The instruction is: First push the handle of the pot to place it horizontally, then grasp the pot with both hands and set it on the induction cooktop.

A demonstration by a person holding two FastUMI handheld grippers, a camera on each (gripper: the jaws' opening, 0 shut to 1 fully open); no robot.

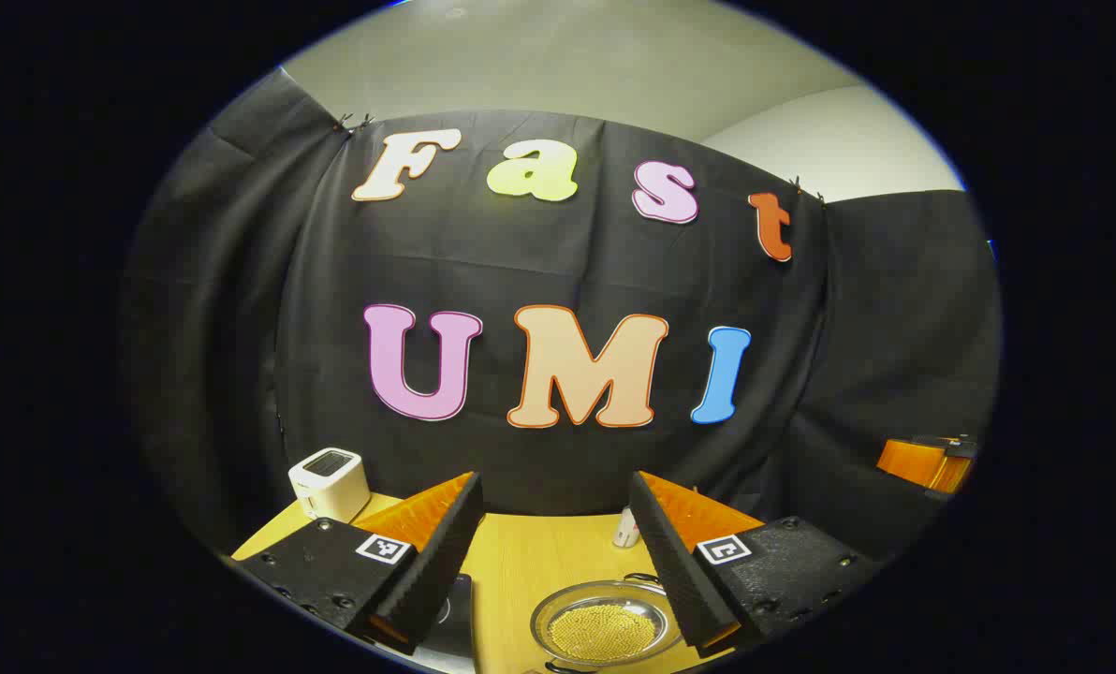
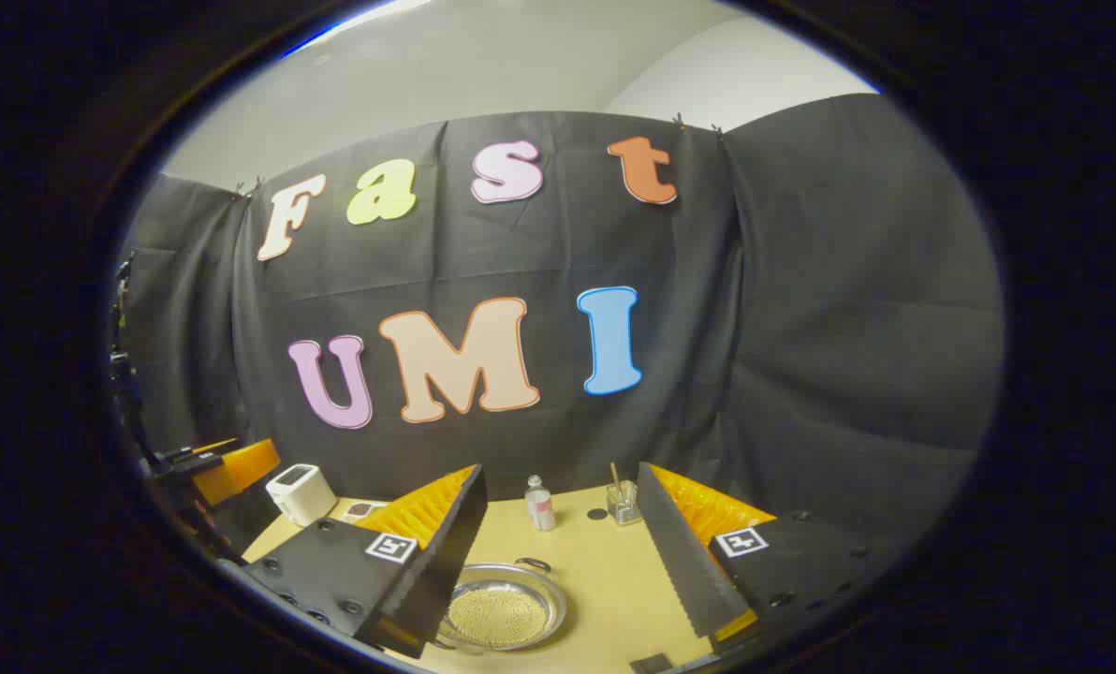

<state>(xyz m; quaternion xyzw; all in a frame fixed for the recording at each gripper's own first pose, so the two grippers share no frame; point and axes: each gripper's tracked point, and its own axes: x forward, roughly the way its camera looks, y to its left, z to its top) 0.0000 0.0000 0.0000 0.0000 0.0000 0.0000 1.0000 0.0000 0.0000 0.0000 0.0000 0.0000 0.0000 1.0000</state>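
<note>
The pot is a shallow metal pan holding small yellow grains, and it rests on the wooden table. It lies low between my left gripper's fingers, nearer the right one. A dark loop handle shows at its far rim. The black induction cooktop peeks out to the pot's left, partly hidden by the left finger. My left gripper is open, raised above the table, holding nothing. In the right gripper view the pot sits low by the left finger, its handle on the far side. My right gripper is open and holds nothing.
A white toaster stands at the table's back left. A small bottle and a glass jar with a stick stand near the back edge. The other gripper appears far left in the right gripper view.
</note>
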